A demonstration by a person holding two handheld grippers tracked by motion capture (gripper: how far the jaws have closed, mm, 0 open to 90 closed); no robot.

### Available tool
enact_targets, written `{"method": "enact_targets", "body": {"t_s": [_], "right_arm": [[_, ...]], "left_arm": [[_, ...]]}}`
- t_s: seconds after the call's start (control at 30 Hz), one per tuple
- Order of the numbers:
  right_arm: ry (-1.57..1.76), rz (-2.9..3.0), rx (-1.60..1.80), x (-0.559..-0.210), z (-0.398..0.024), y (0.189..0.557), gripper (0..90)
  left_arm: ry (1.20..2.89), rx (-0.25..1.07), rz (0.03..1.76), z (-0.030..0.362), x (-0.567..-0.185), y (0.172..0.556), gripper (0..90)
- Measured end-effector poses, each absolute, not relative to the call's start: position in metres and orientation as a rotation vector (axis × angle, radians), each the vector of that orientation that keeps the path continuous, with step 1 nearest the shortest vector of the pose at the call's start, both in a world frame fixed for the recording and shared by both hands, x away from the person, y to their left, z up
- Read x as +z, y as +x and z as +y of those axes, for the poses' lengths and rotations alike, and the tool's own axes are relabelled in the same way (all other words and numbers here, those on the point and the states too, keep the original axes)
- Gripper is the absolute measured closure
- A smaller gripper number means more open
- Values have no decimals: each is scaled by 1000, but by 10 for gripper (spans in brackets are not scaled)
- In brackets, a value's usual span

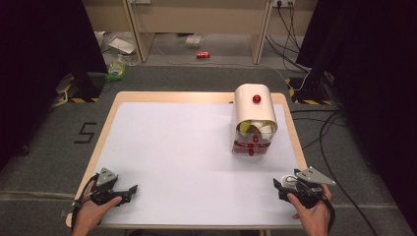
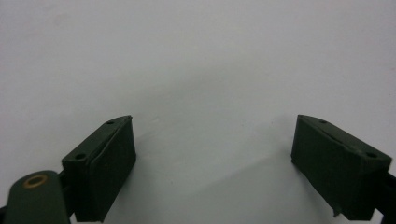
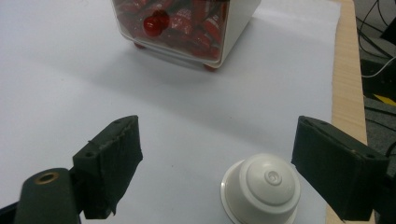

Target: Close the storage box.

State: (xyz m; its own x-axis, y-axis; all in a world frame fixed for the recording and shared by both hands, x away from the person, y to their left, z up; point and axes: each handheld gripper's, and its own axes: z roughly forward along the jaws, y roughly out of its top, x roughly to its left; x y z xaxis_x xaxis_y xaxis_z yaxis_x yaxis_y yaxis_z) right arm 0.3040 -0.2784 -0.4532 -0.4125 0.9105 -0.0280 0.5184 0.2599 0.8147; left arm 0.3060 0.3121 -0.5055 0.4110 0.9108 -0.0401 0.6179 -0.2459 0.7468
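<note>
One white coffee capsule sits dome-up on the table, near the front right corner, w/ the right gripper low over it. Jaws there are wide apart, nothing held; the capsule lies between them but off-centre, close to one jaw and well apart from the other. In the high view the same capsule shows just at that gripper's tip.

Risks, as I judge them: closing from this offset, the near jaw would prob. hit first and shove the capsule sideways instead of clamping it. The dome is smooth and tapered, so a pinch high up could squirt it out; gripping lower near the flange looks safer. It's also near the table's wooden edge, so a push that way could send it off.

Left gripper rests near the front left corner, jaws also wide apart and empty, bare white surface under them.

Containers: the dispenser box stands further back on the right side. Its clear lower drawer, w/ a red knob, is packed w/ red capsules. The upper part, under the curved lid w/ its own red knob, shows white and yellowish items; can't tell exactly what.
</note>
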Motion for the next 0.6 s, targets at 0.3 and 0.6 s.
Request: {"method": "enact_targets", "body": {"t_s": [0.3, 0.6], "right_arm": [[1289, 2058, 1005, -461, -277, 295, 166], [1311, 2056, 992, -468, -282, 288, 167]], "left_arm": [[1969, 535, 1298, 312, -506, 306, 128], [1969, 535, 1297, 312, -506, 306, 128]]}}
